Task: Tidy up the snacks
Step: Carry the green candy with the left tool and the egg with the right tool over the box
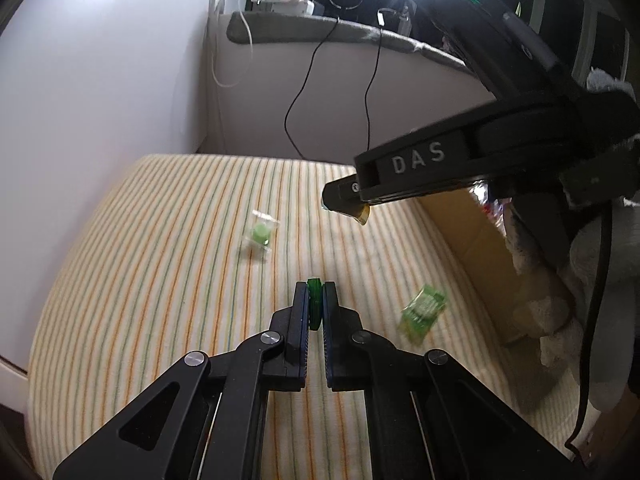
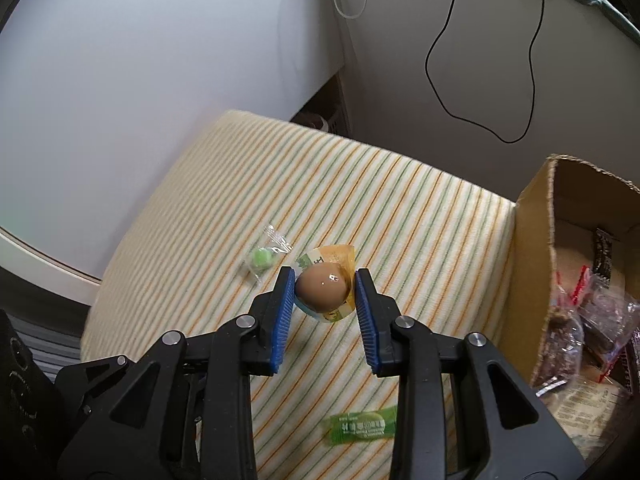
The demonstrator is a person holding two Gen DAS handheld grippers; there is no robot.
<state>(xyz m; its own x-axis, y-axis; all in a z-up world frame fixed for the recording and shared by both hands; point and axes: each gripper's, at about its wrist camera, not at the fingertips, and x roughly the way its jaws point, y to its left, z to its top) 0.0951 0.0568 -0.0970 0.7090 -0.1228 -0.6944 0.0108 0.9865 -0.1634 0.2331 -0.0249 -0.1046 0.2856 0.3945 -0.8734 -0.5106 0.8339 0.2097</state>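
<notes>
My left gripper (image 1: 315, 300) is shut on a small green snack (image 1: 315, 304), held above the striped cloth (image 1: 160, 280). My right gripper (image 2: 325, 284) is shut on a packaged brown egg (image 2: 322, 283) above the cloth; in the left wrist view its fingers (image 1: 340, 196) show at upper right with the yellow pack edge (image 1: 362, 216). A green candy in a clear wrapper (image 1: 261, 233) lies on the cloth at the middle; it also shows in the right wrist view (image 2: 264, 258). A green sachet (image 1: 424, 308) lies to the right and shows in the right wrist view (image 2: 362, 426).
An open cardboard box (image 2: 536, 240) holding several wrapped snacks (image 2: 580, 320) stands at the cloth's right edge; its side shows in the left wrist view (image 1: 472, 240). A white wall and a ledge with cables (image 1: 304, 80) are behind. The cloth's left edge drops off.
</notes>
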